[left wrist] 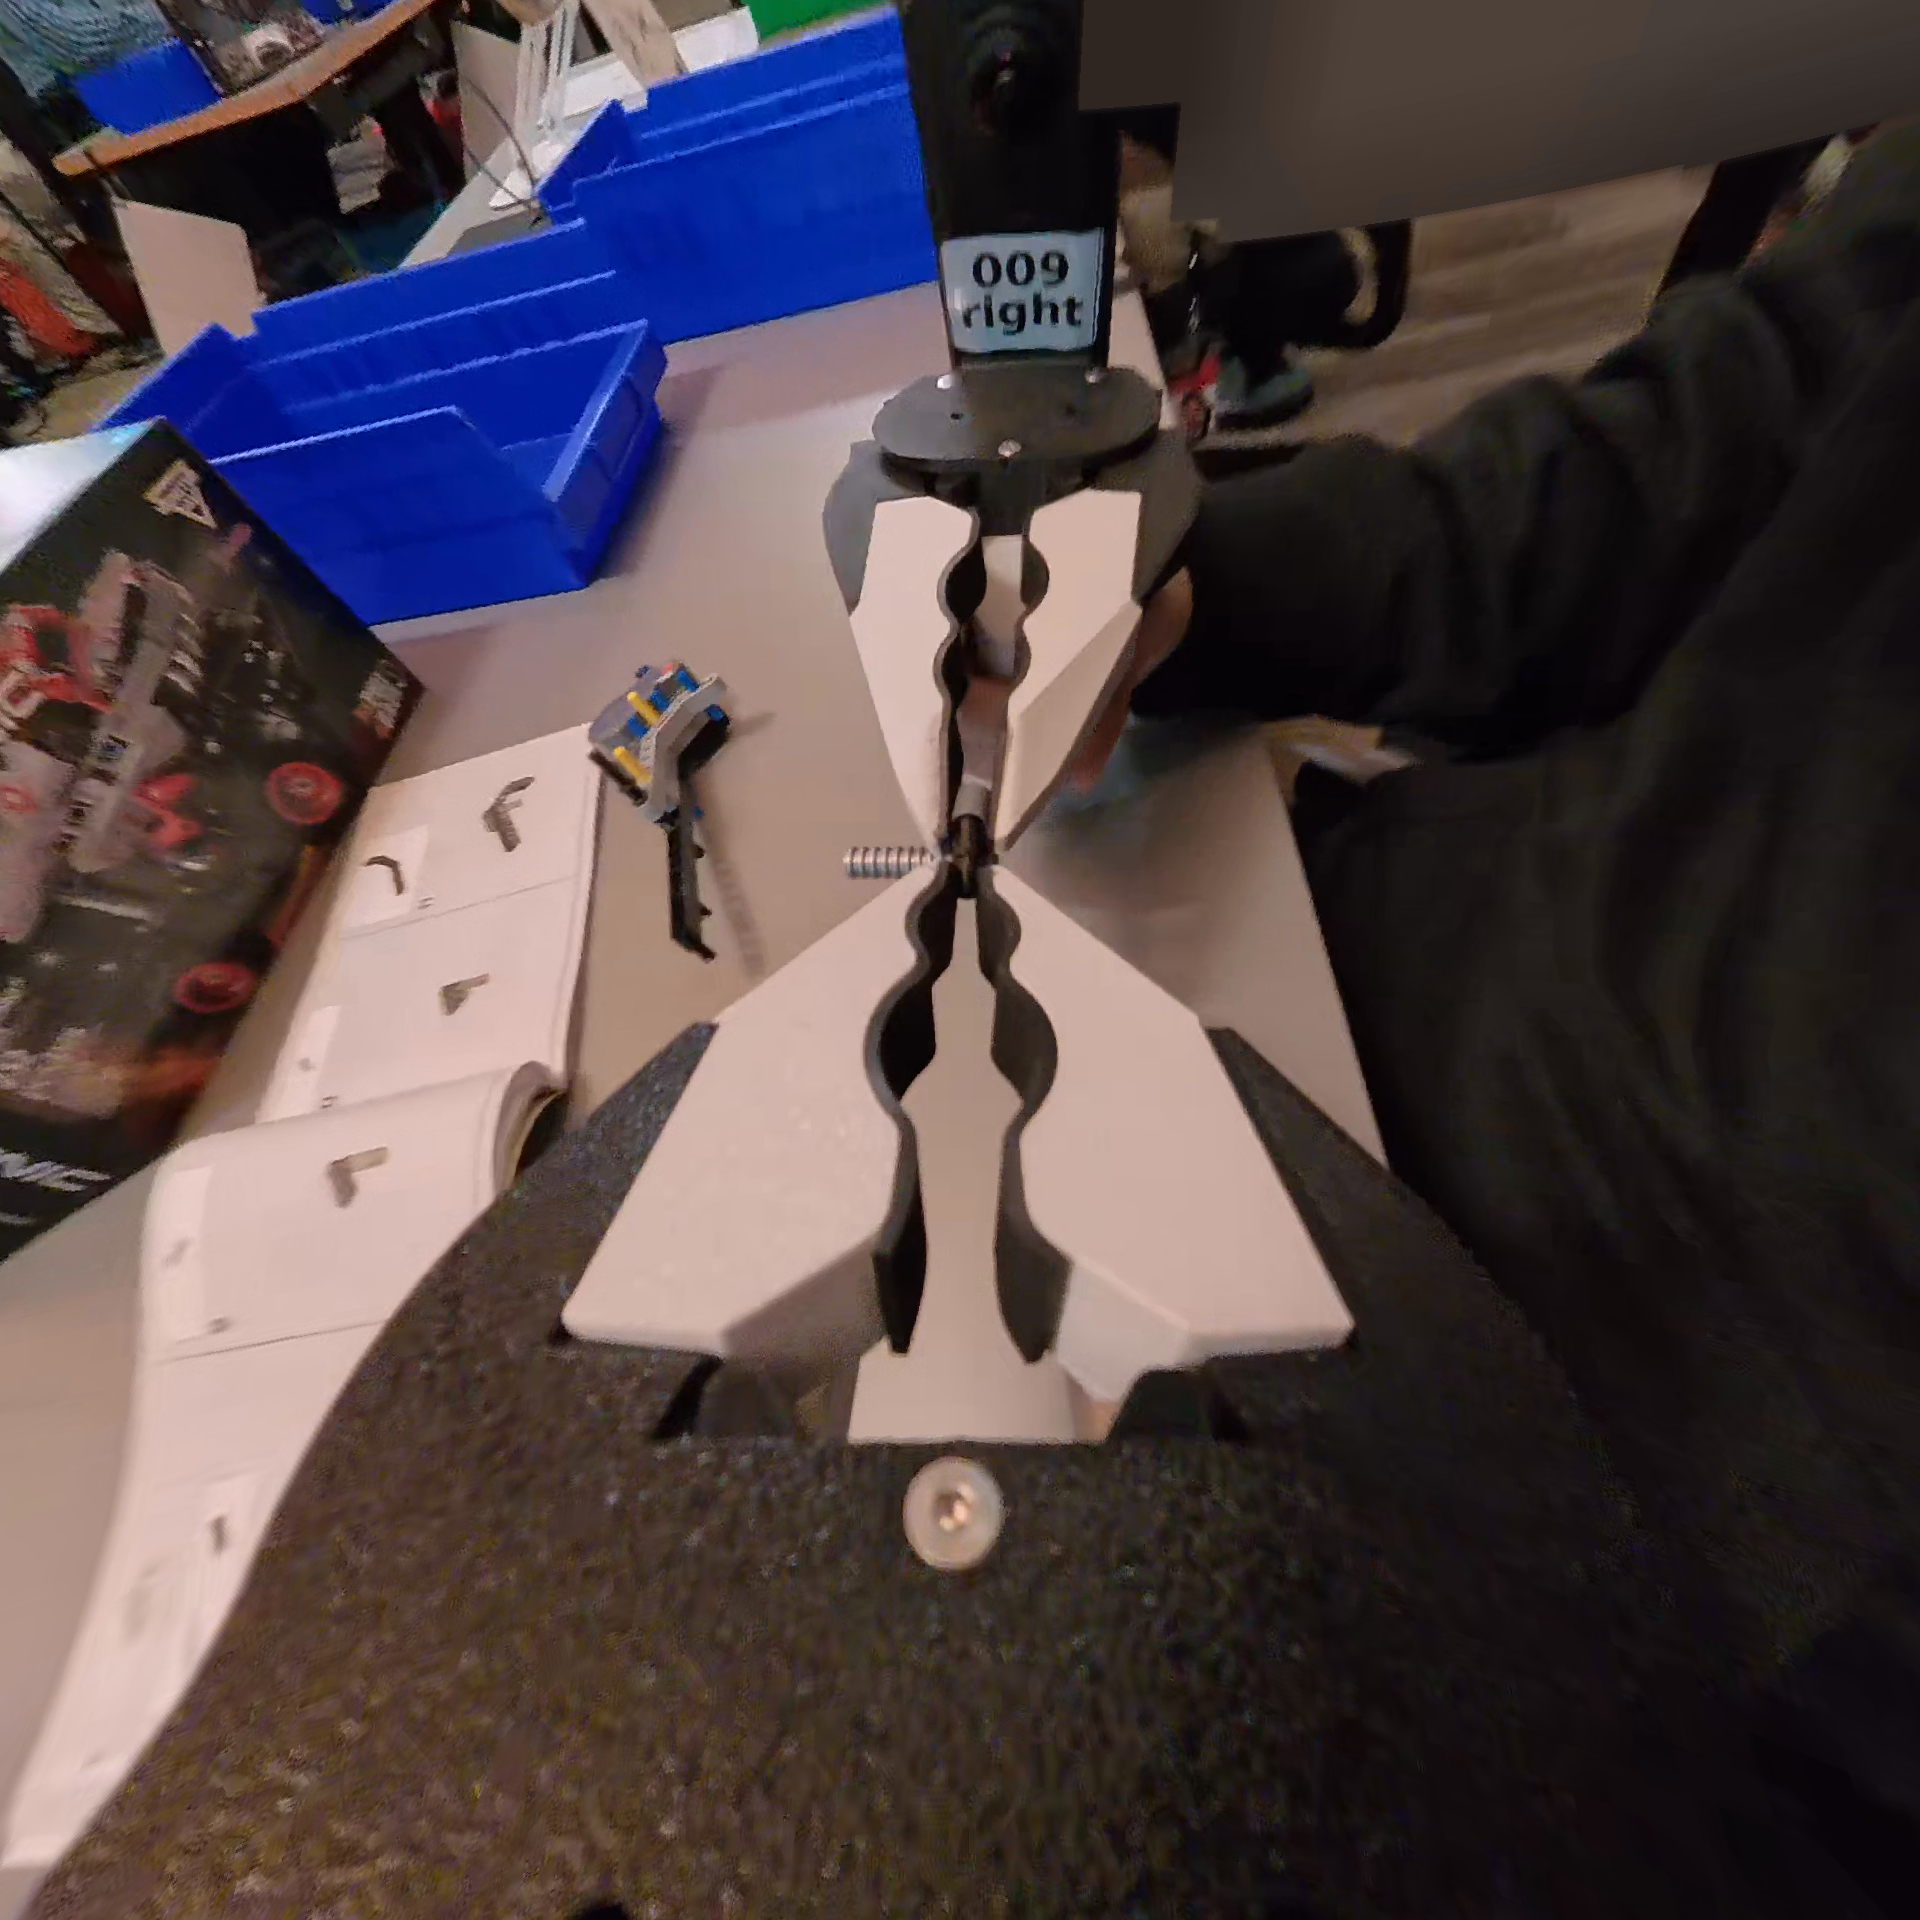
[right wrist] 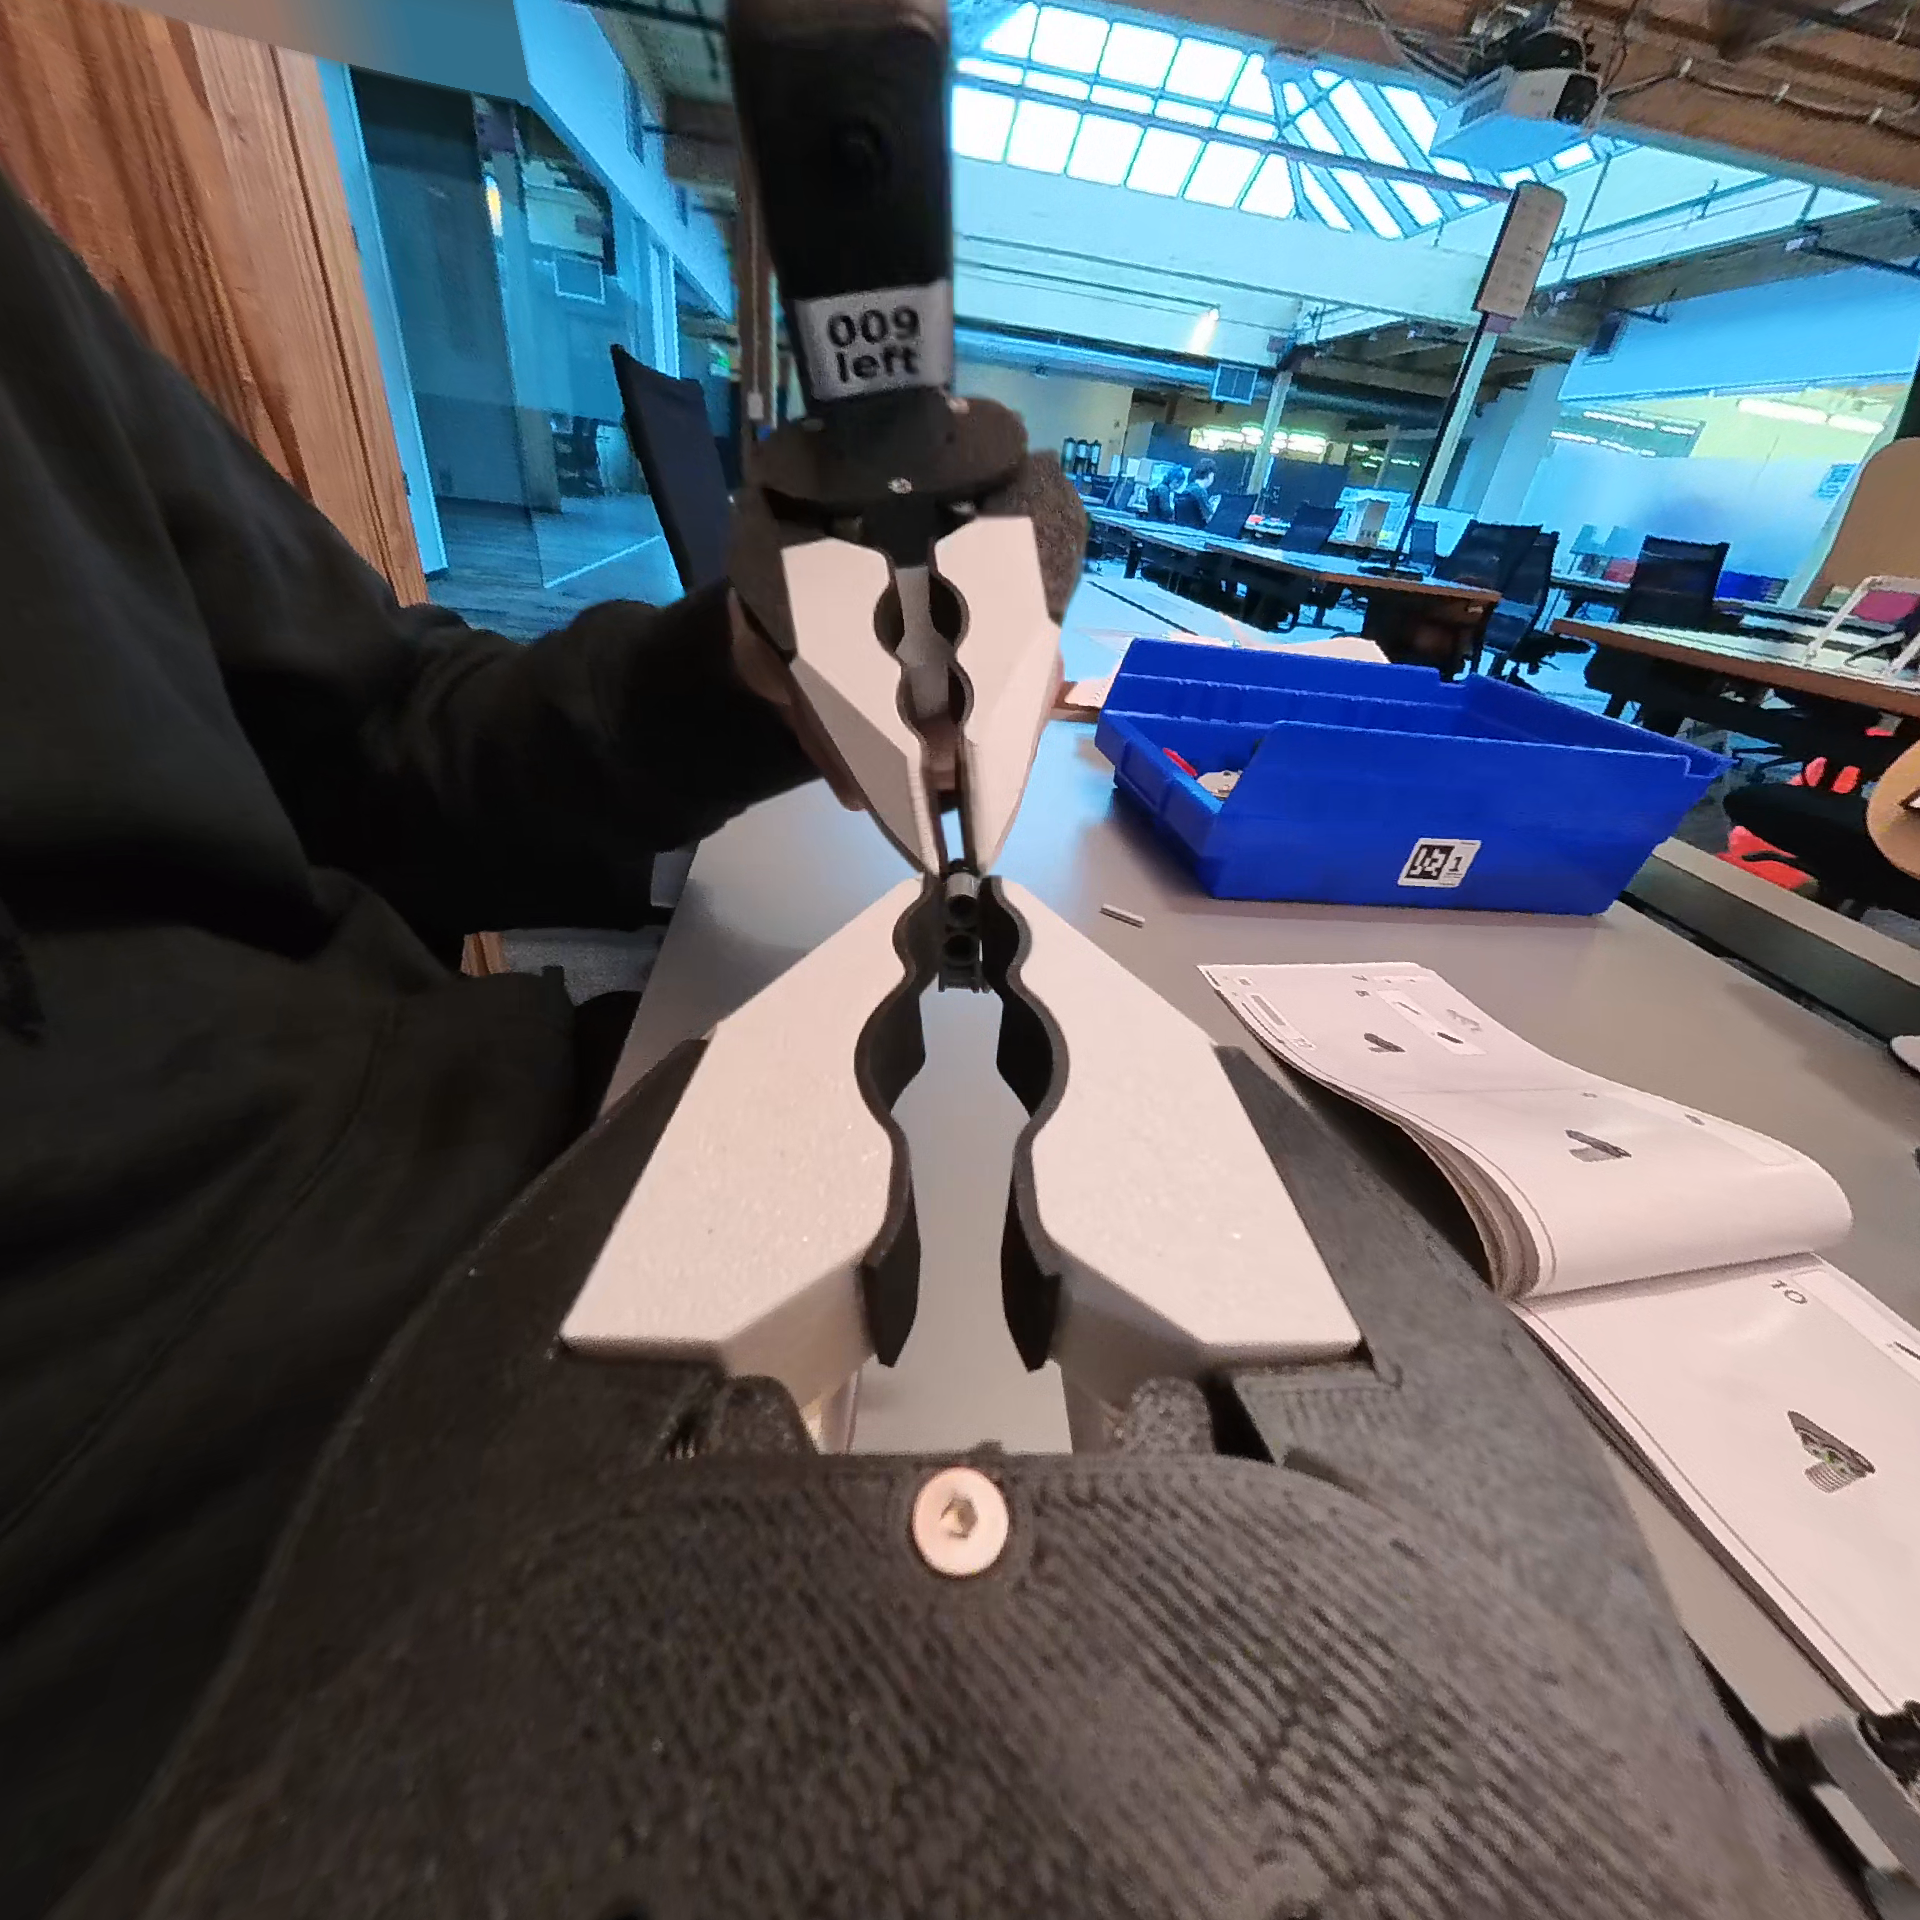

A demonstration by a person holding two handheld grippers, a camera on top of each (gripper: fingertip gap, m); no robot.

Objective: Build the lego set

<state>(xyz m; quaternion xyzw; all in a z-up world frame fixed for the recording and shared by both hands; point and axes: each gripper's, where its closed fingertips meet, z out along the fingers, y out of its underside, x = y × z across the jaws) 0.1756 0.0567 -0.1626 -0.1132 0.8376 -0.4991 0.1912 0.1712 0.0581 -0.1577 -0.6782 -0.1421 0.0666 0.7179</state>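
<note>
The grey table (left wrist: 790,665) carries the blue plastic bins (left wrist: 436,457), a dark printed box (left wrist: 156,790) cut off at the left edge, an open white instruction booklet (left wrist: 457,935), and a small grey-blue-yellow lego assembly (left wrist: 665,748), blurred in detail. Above the table the left gripper (left wrist: 961,883) and the right gripper (right wrist: 961,904) meet tip to tip. The right one pinches a small dark grey lego beam with round holes (right wrist: 958,930), while the left one is pressed together on a thin black piece (left wrist: 968,844) mostly hidden between its tips, with a small ribbed silver part (left wrist: 883,862) just beside them.
</note>
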